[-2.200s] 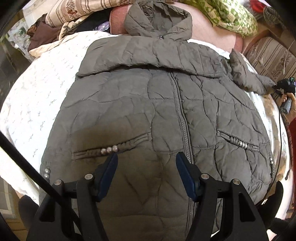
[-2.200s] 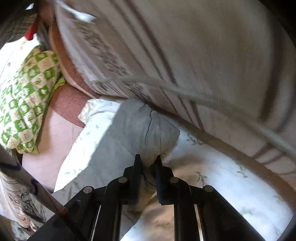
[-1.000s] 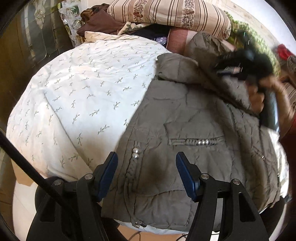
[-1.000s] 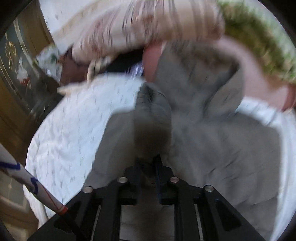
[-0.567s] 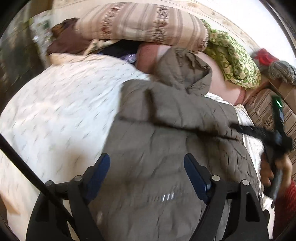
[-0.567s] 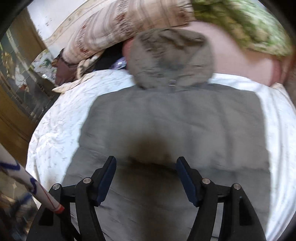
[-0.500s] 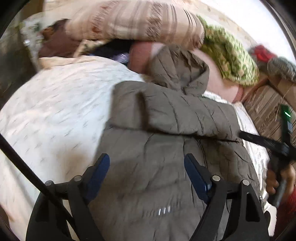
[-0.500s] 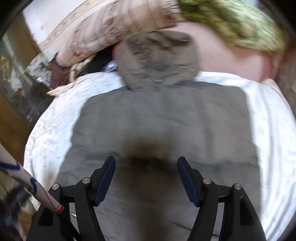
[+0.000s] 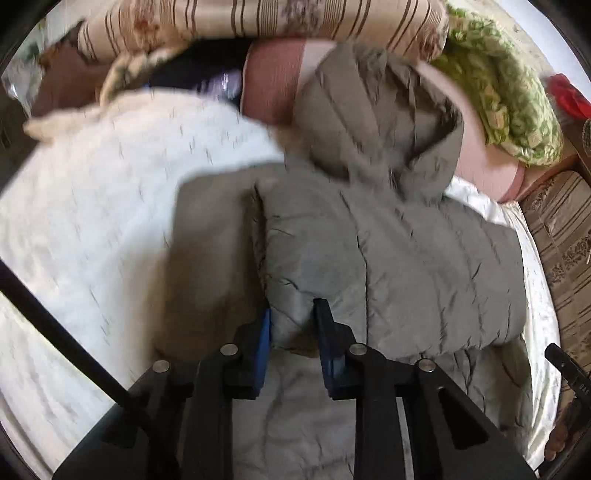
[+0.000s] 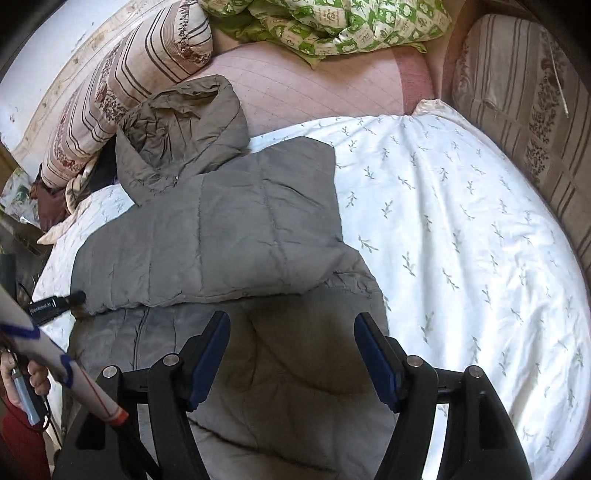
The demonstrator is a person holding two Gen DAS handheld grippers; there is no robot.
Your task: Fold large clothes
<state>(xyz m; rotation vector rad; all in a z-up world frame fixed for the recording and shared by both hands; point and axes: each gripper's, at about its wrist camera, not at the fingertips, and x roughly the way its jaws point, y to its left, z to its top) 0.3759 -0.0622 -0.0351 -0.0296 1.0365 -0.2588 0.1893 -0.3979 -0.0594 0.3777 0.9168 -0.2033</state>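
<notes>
One grey puffer jacket [image 10: 229, 229] on the bed [image 10: 461, 221], two grippers on it. We see the jacket spread over the white leaf-print sheet, its hood [image 10: 181, 125] up in the upper left of the right wrist frame, resting against one striped pillow [image 10: 122, 85]. One green checked quilt [image 10: 332, 26] lies along the top edge. Both sleeves lie folded across the chest, making a flat grey band through the middle. In the left wrist frame, our left gripper [image 9: 291, 332] is pinched nearly closed on a fold of jacket sleeve, at lower centre. Our right gripper [image 10: 291, 350] hangs wide open over the jacket's lower body, gripping nothing, the folded band just above its tips.
</notes>
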